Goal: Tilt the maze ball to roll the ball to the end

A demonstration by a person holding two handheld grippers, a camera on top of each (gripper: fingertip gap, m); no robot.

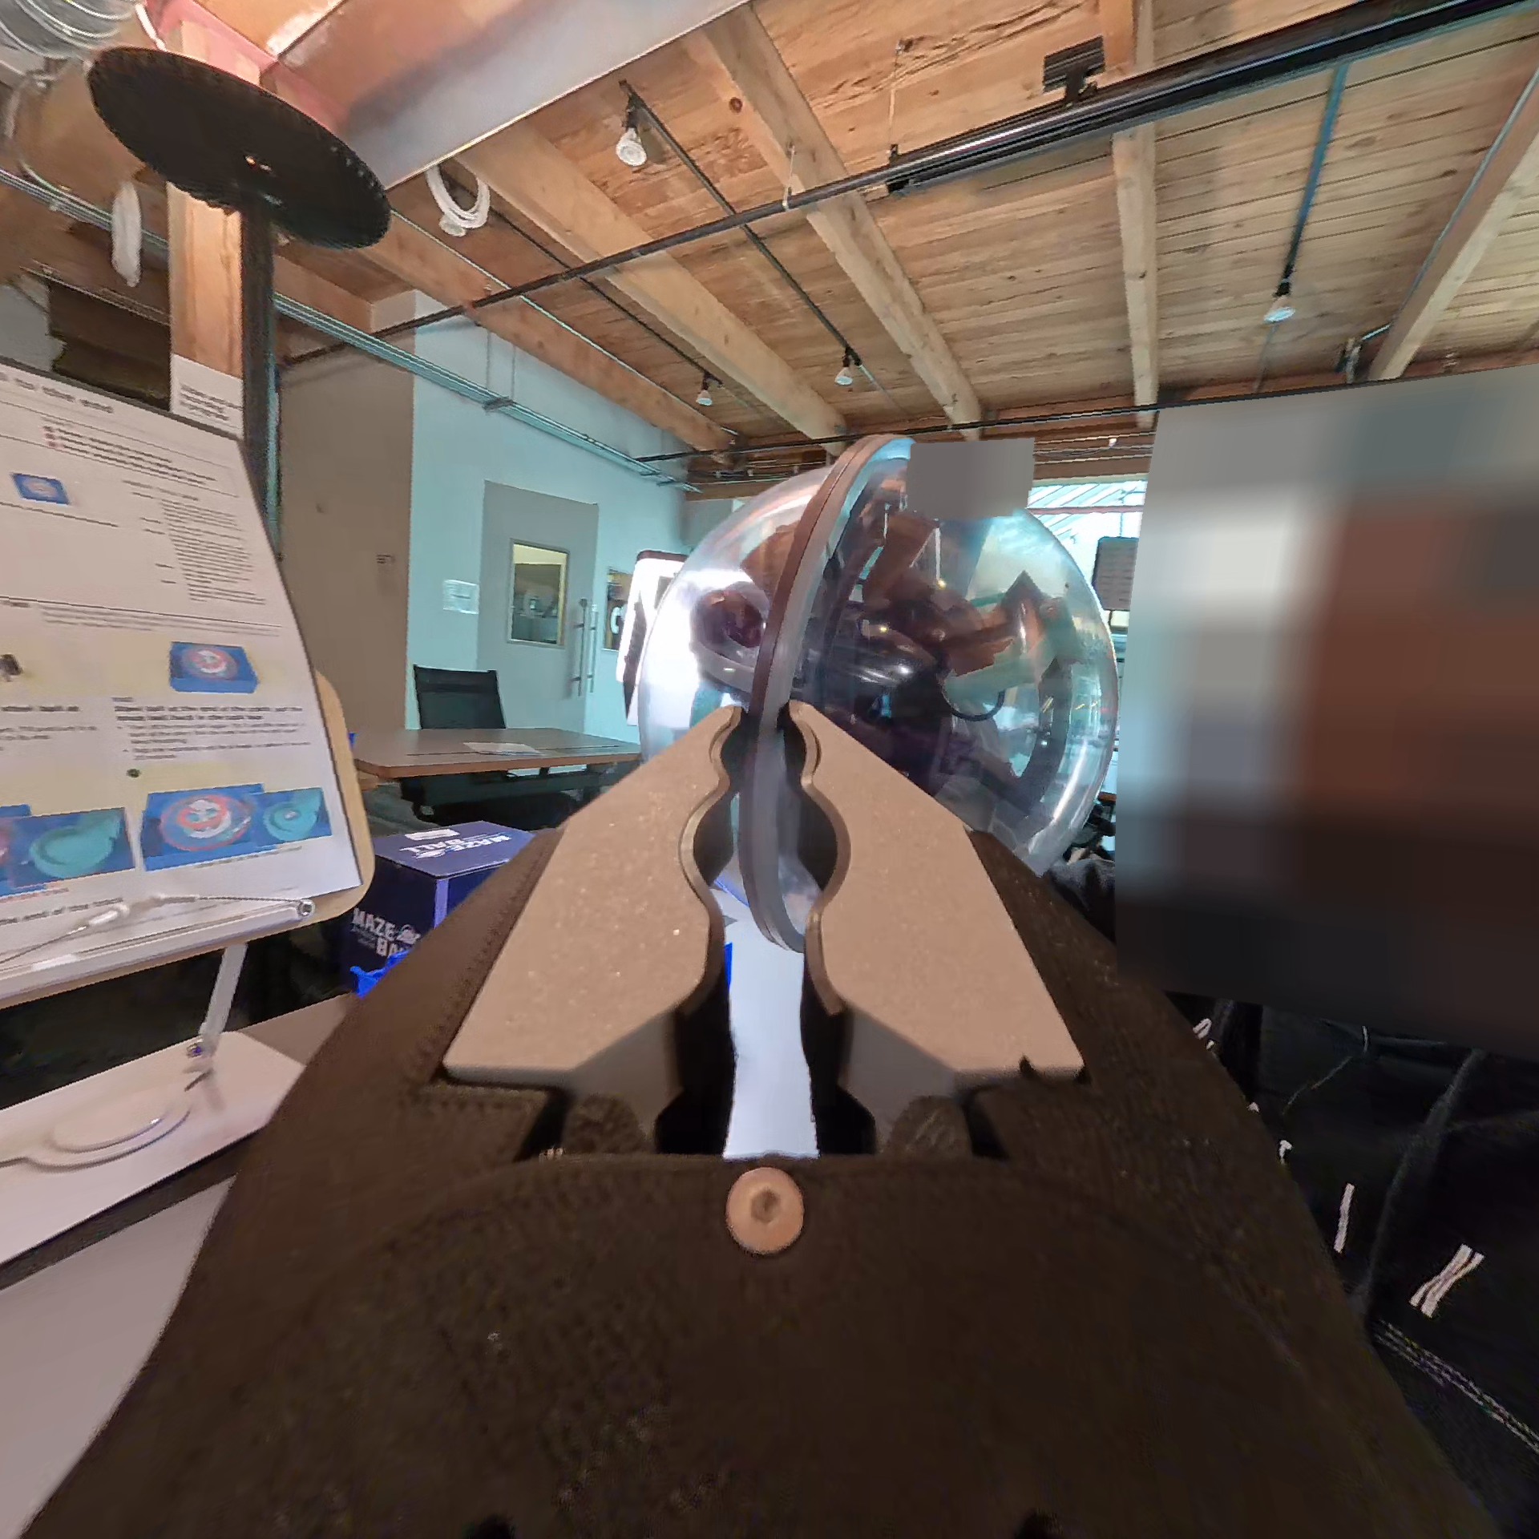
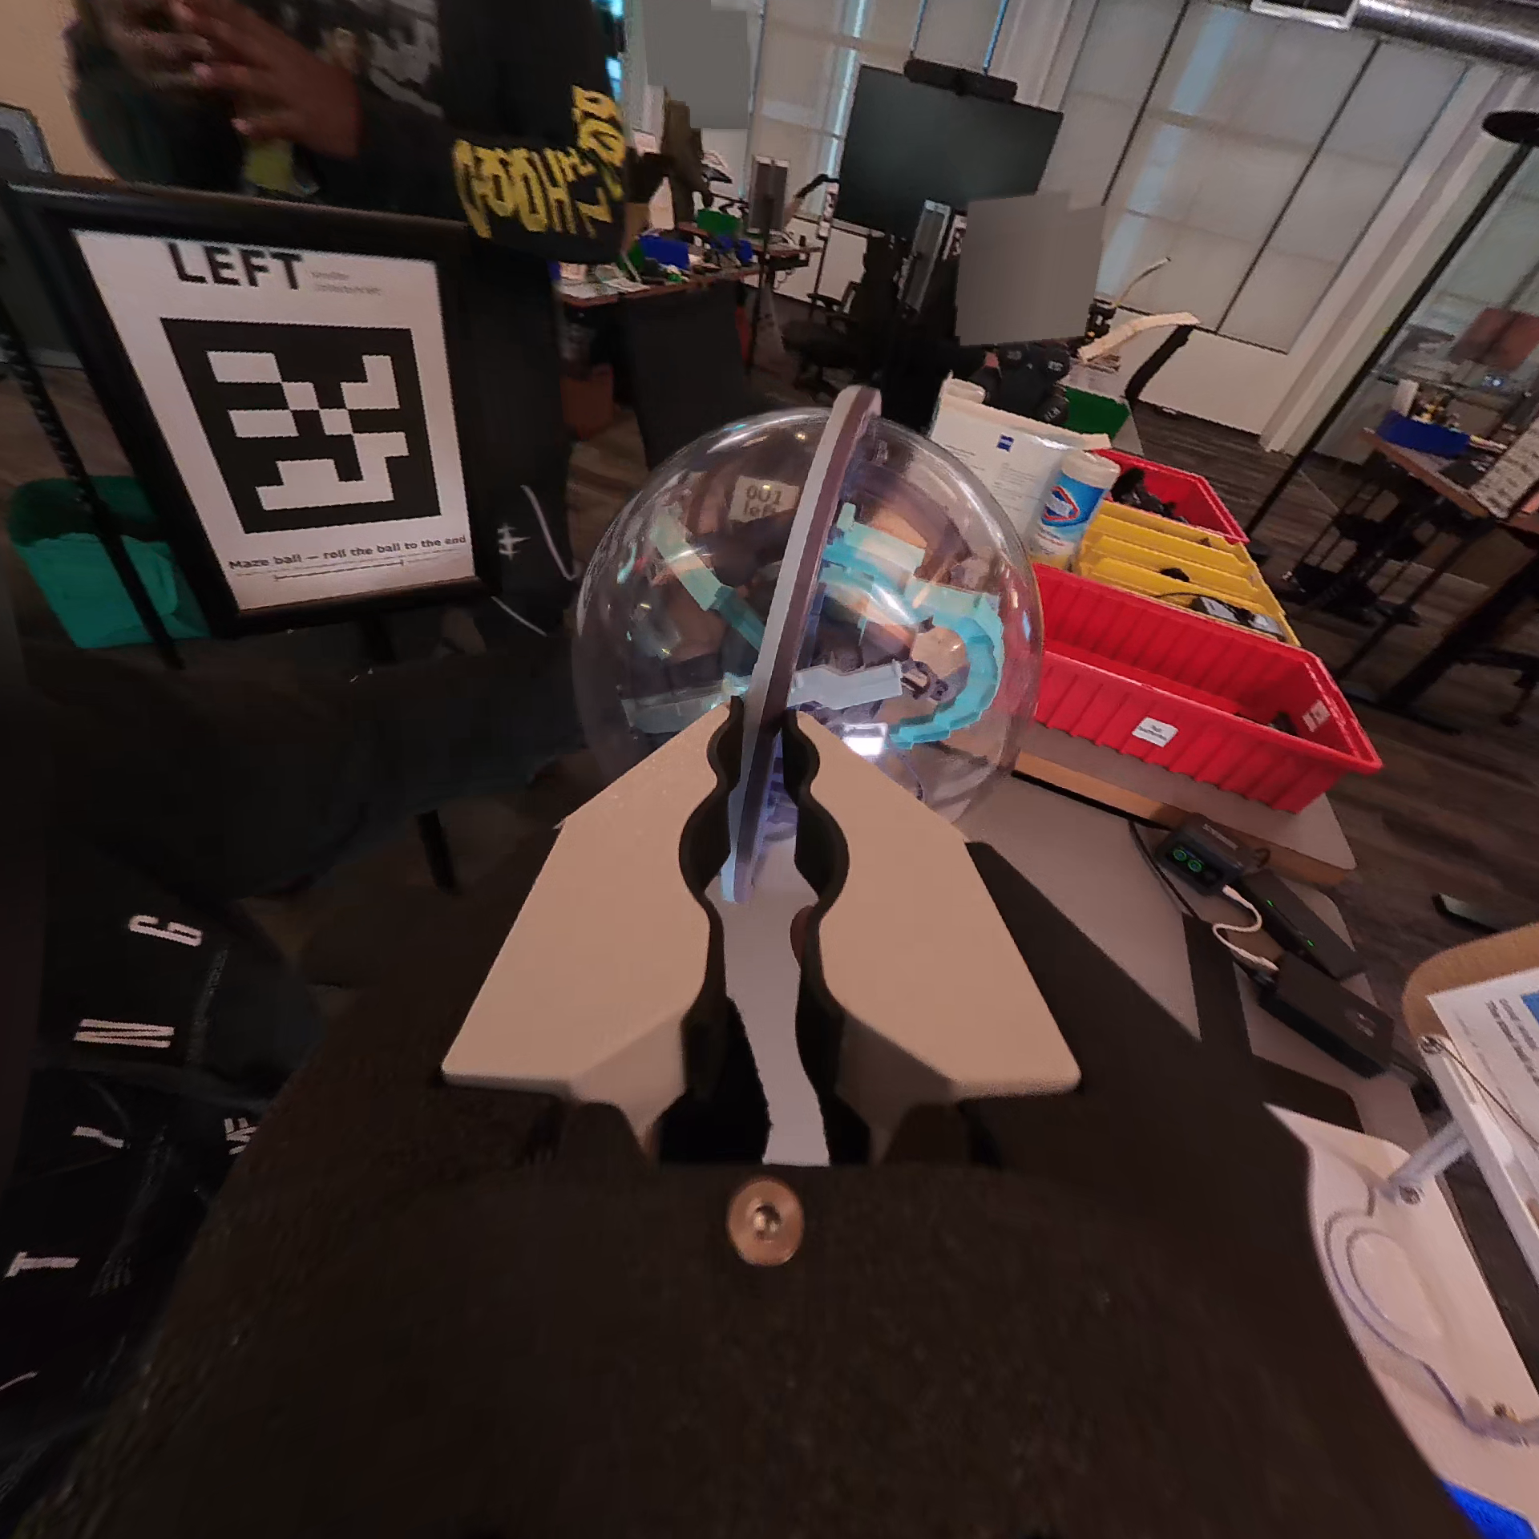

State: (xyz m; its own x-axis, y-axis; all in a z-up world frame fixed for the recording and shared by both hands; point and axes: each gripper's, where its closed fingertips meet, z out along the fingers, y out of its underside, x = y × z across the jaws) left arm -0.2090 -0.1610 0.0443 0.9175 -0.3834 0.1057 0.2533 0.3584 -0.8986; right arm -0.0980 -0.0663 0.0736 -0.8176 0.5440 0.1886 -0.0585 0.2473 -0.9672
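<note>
Jaws of the left gripper point(image 1: 762, 724) clamp the dark flat rim of the clear plastic maze ball point(image 1: 874, 658), held off the table; the right gripper point(image 2: 762, 724) is pinched on that rim too. Beyond sit red ribbed plastic bins point(image 2: 1182, 683).

A paper sheet point(image 1: 158, 658) on a stand filled the 9 o'clock side of the left wrist view, with a black round lamp point(image 1: 237, 146) at 11 o'clock and a blue box point(image 1: 433, 891) below centre-left. Wooden beams point(image 1: 916, 216) crossed overhead. In the right wrist view, a framed sign point(image 2: 275, 408) stood at 10 o'clock, a person in a dark sleeve point(image 2: 533, 158) at 12 o'clock, and red bins point(image 2: 1182, 674), a yellow bin point(image 2: 1166, 558) and a wipes canister point(image 2: 1070, 508) at 3 o'clock.
</note>
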